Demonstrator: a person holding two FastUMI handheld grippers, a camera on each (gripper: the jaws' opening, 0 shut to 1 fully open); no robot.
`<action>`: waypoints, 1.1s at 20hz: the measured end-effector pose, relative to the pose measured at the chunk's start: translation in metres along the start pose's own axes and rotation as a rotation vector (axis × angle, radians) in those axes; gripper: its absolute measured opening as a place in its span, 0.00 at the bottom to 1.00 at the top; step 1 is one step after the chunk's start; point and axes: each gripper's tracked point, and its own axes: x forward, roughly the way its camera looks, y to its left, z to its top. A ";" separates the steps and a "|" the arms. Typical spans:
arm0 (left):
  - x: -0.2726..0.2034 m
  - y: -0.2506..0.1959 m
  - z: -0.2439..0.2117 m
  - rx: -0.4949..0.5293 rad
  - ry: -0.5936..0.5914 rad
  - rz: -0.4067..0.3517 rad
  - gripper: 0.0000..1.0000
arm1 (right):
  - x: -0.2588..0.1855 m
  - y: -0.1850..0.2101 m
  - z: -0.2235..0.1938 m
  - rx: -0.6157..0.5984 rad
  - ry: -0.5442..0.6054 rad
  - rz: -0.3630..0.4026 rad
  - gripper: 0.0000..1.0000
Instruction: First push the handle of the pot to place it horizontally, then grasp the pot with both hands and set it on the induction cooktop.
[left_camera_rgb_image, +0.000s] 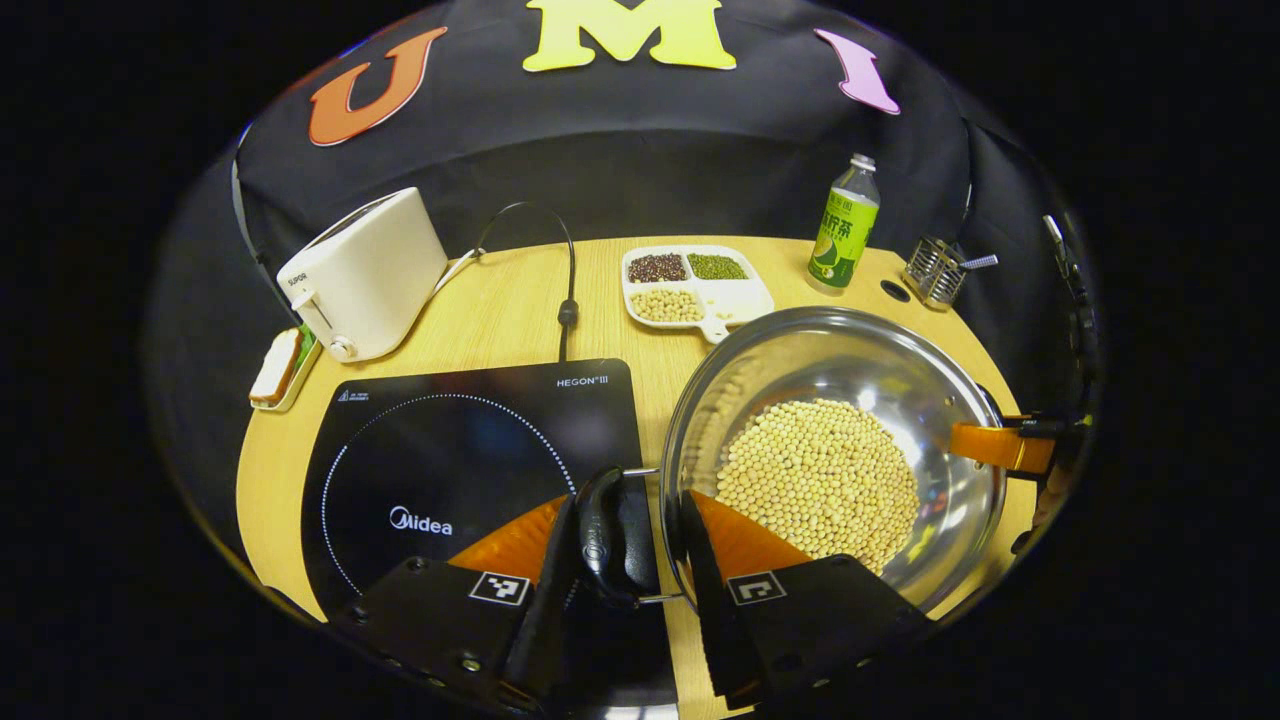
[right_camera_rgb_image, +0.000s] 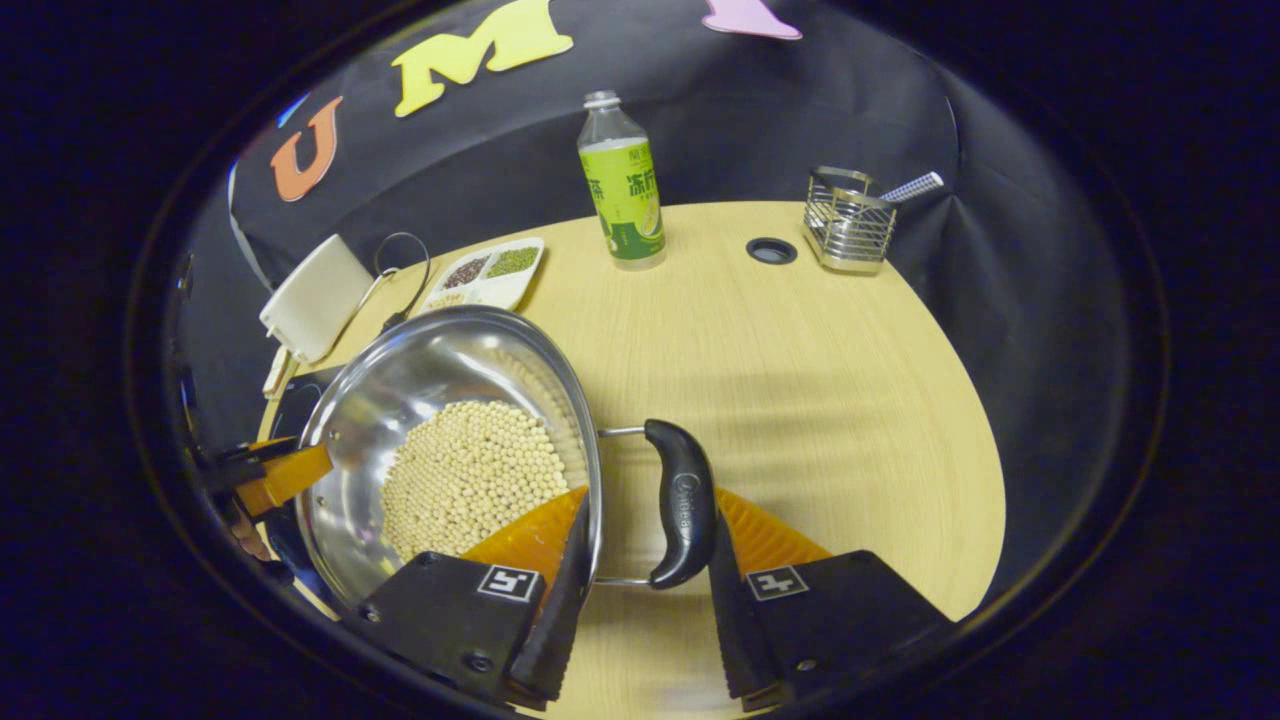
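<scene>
While the pot (left_camera_rgb_image: 835, 450) of pale beans (left_camera_rgb_image: 818, 480) sat on the table (left_camera_rgb_image: 500, 310) just right of the cooktop (left_camera_rgb_image: 450, 470), the left tool (left_camera_rgb_image: 625, 545) stood spread around its near black handle (left_camera_rgb_image: 612, 530), fingers either side, contact unclear. At the far side, the right tool (right_camera_rgb_image: 640, 545) was spread too, one finger inside the rim, the other just beyond that handle (right_camera_rgb_image: 682, 500). A bottle (right_camera_rgb_image: 622, 185) stood behind.

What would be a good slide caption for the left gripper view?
Left gripper straddles one black handle of the bean-filled pot beside the cooktop.
</scene>
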 end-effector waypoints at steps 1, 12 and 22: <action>-0.001 -0.001 -0.002 0.007 0.013 0.004 0.57 | -0.001 -0.001 -0.004 -0.003 0.015 -0.004 0.59; -0.060 -0.006 0.004 0.037 -0.046 -0.009 0.57 | -0.069 0.003 -0.004 -0.039 -0.005 -0.017 0.59; -0.121 0.039 0.024 0.042 -0.091 -0.005 0.57 | -0.138 0.063 0.030 -0.181 -0.107 -0.052 0.59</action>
